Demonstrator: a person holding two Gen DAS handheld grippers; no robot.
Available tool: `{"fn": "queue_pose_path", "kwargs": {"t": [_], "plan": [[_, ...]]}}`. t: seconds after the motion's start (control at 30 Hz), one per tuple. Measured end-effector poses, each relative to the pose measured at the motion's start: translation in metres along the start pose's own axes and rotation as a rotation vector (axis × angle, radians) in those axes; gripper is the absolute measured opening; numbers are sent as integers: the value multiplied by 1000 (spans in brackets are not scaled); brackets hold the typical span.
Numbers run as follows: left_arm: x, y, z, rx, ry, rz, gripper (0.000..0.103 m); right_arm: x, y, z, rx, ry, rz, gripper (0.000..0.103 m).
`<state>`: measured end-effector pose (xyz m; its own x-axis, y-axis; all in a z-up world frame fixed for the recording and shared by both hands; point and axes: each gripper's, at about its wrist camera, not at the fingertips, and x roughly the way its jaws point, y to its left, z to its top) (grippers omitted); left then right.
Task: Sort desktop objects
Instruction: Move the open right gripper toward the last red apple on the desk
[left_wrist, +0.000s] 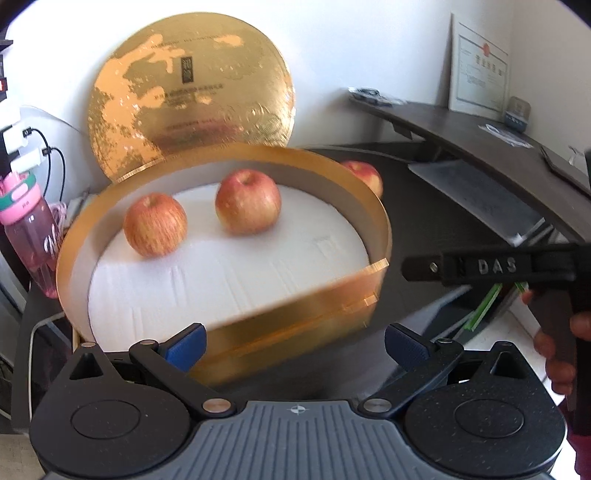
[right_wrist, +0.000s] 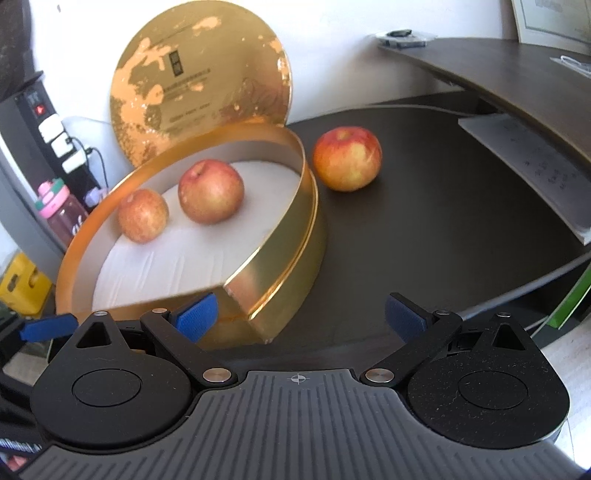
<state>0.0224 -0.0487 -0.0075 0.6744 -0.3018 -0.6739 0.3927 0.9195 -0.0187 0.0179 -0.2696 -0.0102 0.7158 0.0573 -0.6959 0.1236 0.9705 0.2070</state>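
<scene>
Grippers both stand spread and hold nothing: the left gripper (left_wrist: 295, 343) faces the near wall of the gold box (left_wrist: 295, 317), and the right gripper (right_wrist: 301, 317) sits just off that box's cut corner, over the dark desk (right_wrist: 424, 240).

Beyond the fingers, two apples lie on the white liner (left_wrist: 229, 280) inside the box, near each other but apart: the smaller apple (left_wrist: 155, 225) to the left, the larger apple (left_wrist: 248, 201) further back. A third apple (right_wrist: 347, 158) rests on the desk just beside the box's outer wall, not yet sorted. The gold lid (left_wrist: 192, 96) leans upright behind the box against the wall.

Risk, as judged: the loose apple is round and may roll off along the desk if one finger nudges it before the other closes. A low approach by the right gripper may also clip the box rim and shift the box or topple the lid.

The right view shows the third apple whole; the left view shows only a sliver of it behind the rim. The left view alone shows the person's hand (left_wrist: 561, 347) on the right tool's handle and a pink bottle (left_wrist: 33, 236) at far left.
</scene>
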Motion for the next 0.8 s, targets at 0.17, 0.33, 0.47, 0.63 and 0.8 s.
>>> {"fn": "queue_pose_path", "kwargs": {"t": [0.17,0.33,0.47,0.63,0.8], "plan": [[8,11,19,-26,-35,14,103,10,-16,18,44,-48,-35,100],[21,17,26,-46,-25,9,103,27,-38,43,137,-105,-24,100],[30,16,29,-46,-12,0,103,52,-49,69,179,-131,-25,98],[37,17,30,-38,-8,-2,103,99,-67,102,261,-100,-5,95],[41,21,30,-47,-9,1,103,142,-83,123,372,-7,40,98]]}}
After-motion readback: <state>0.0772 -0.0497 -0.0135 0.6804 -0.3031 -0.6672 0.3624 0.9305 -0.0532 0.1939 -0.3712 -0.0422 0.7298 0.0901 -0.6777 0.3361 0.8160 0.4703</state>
